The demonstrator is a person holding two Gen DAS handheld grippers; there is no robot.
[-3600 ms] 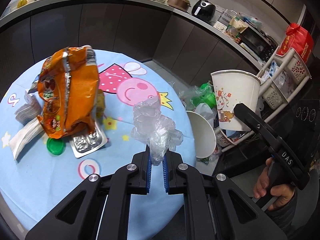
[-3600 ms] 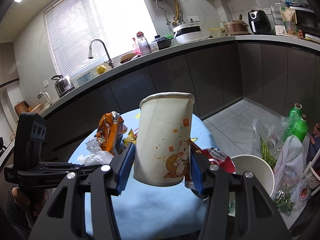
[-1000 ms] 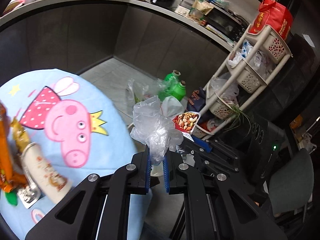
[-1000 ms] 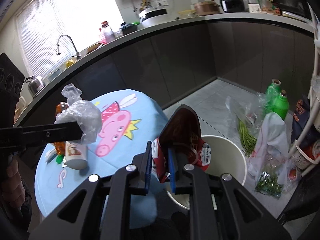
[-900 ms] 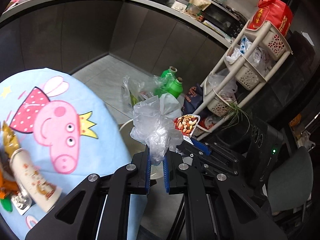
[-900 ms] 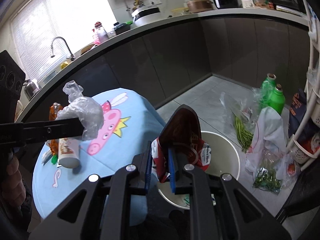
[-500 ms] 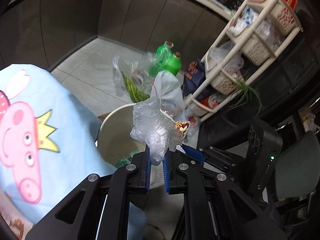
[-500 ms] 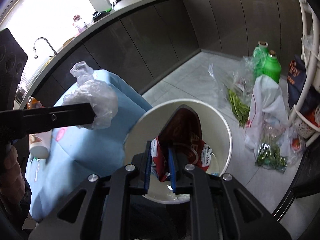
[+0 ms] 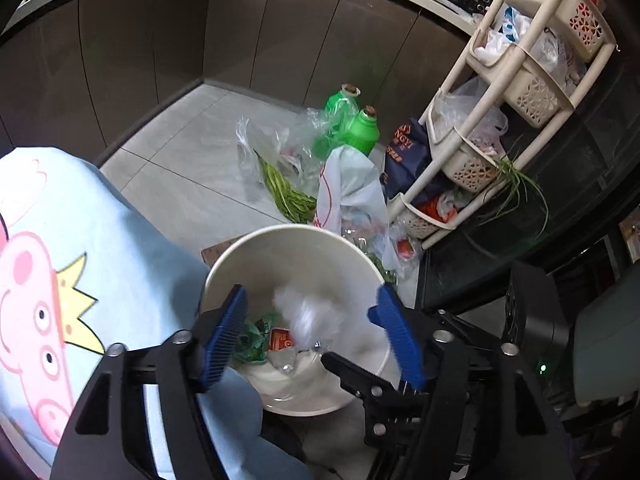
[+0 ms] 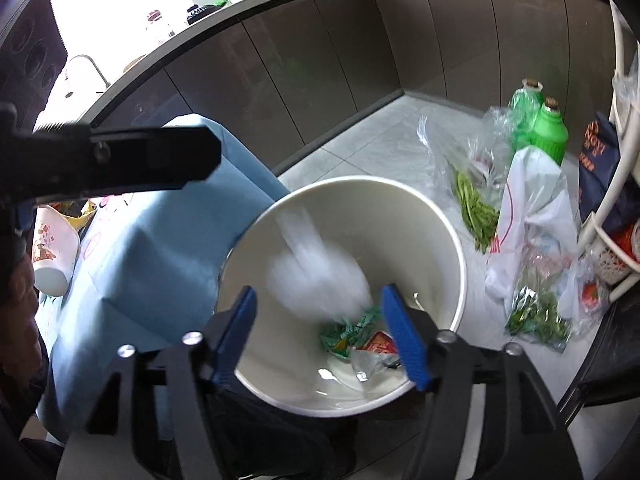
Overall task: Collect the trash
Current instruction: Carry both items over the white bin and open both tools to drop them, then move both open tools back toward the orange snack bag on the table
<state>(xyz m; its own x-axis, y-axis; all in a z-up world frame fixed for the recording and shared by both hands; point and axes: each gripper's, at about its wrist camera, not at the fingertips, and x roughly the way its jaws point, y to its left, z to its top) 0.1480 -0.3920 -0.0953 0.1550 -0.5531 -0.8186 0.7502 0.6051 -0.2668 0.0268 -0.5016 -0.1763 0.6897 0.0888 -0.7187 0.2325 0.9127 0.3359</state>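
A white round bin (image 9: 294,236) stands on the floor beside the table; it also shows in the right wrist view (image 10: 456,240). My left gripper (image 9: 312,338) is open above it. A clear crumpled plastic bag (image 9: 308,316) is blurred in mid-air inside the bin, also seen from the right wrist (image 10: 316,276). My right gripper (image 10: 322,338) is open over the bin. Green and red wrappers (image 10: 356,334) lie at the bin's bottom. The left gripper's arm (image 10: 120,160) crosses the upper left of the right wrist view.
The blue cartoon tablecloth (image 9: 80,264) hangs at left. A paper cup (image 10: 54,256) lies on the table. Green bottles (image 9: 352,128), bagged greens (image 9: 284,192) and plastic bags (image 9: 352,196) sit on the floor. A cream basket rack (image 9: 516,80) stands at right.
Both grippers have opened over the bin. The plastic bag has left my left gripper and is falling. The red snack packet has dropped from my right gripper into the bin.
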